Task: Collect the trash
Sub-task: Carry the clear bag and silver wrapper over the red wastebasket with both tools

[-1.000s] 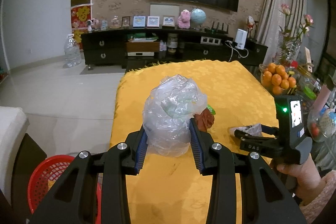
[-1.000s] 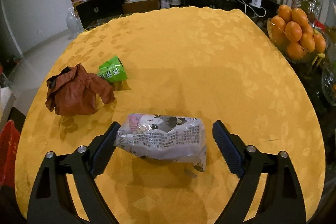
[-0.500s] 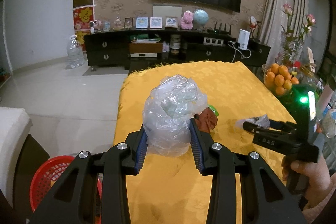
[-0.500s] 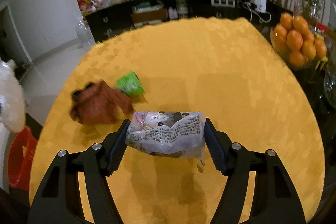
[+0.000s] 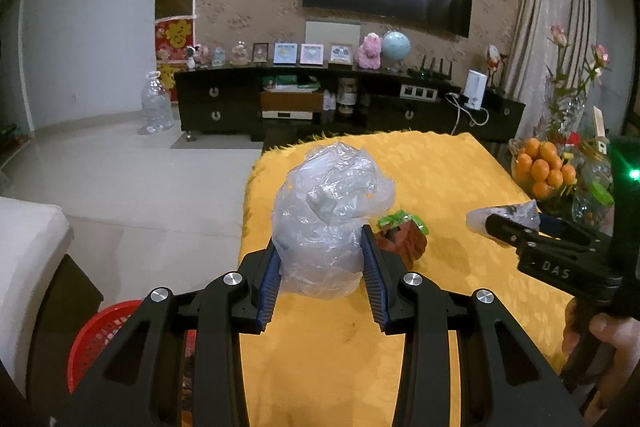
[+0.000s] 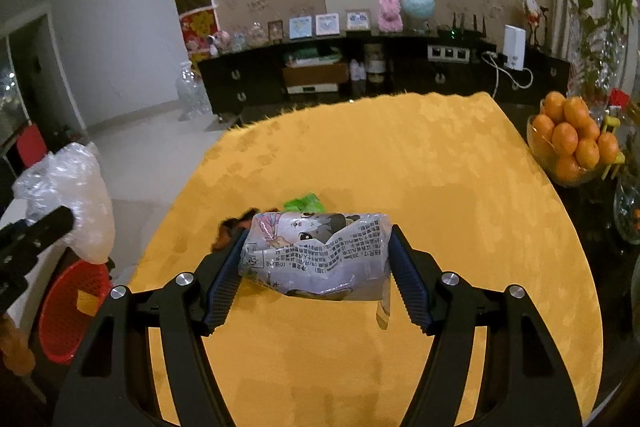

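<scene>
My left gripper (image 5: 320, 243) is shut on a crumpled clear plastic bag (image 5: 328, 211), held over the left edge of the yellow table (image 5: 440, 167). My right gripper (image 6: 316, 233) is shut on a printed plastic packet (image 6: 316, 255) and holds it above the cloth. A loose flap hangs from the packet's right end. A brown crumpled wrapper (image 5: 404, 239) and a green wrapper (image 5: 396, 218) lie on the table between the two grippers. The right wrist view shows only the green wrapper's top (image 6: 304, 203). A red basket (image 5: 100, 331) stands on the floor below the table's left edge.
A bowl of oranges (image 6: 572, 143) and glassware stand at the table's right edge. A dark TV cabinet (image 5: 320, 107) runs along the far wall. White furniture (image 5: 28, 267) sits left of the basket. A hand (image 5: 604, 331) grips the right gripper's handle.
The right jaws closed onto the packet and lifted it off the table. The left gripper kept still with its bag.
</scene>
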{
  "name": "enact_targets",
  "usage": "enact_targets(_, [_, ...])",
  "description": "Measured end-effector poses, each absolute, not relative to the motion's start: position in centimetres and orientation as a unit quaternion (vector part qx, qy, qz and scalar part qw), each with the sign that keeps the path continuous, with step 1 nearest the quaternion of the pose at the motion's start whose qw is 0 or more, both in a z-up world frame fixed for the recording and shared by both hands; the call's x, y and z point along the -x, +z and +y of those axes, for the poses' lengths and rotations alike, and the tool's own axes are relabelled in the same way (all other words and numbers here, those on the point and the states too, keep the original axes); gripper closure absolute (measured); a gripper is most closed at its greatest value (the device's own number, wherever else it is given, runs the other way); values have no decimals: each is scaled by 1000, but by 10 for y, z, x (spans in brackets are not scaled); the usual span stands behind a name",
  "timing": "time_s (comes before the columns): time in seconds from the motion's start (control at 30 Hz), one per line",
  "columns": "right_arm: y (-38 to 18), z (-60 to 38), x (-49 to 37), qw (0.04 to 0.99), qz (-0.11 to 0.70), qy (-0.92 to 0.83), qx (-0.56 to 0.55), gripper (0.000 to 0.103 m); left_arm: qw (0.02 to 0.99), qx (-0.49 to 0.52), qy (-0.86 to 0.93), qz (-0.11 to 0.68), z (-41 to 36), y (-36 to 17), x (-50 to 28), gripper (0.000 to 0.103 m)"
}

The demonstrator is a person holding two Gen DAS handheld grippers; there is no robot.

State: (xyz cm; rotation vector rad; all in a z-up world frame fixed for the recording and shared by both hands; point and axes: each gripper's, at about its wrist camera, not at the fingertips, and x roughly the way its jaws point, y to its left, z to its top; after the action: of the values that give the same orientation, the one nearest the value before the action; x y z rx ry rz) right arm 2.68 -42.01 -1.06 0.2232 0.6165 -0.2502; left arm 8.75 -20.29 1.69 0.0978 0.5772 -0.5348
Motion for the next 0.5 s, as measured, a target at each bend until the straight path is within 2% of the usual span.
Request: enact_targets(0.5, [16, -370, -33, 955, 279, -75, -72, 37, 939, -29, -207, 272, -148, 26, -90, 68])
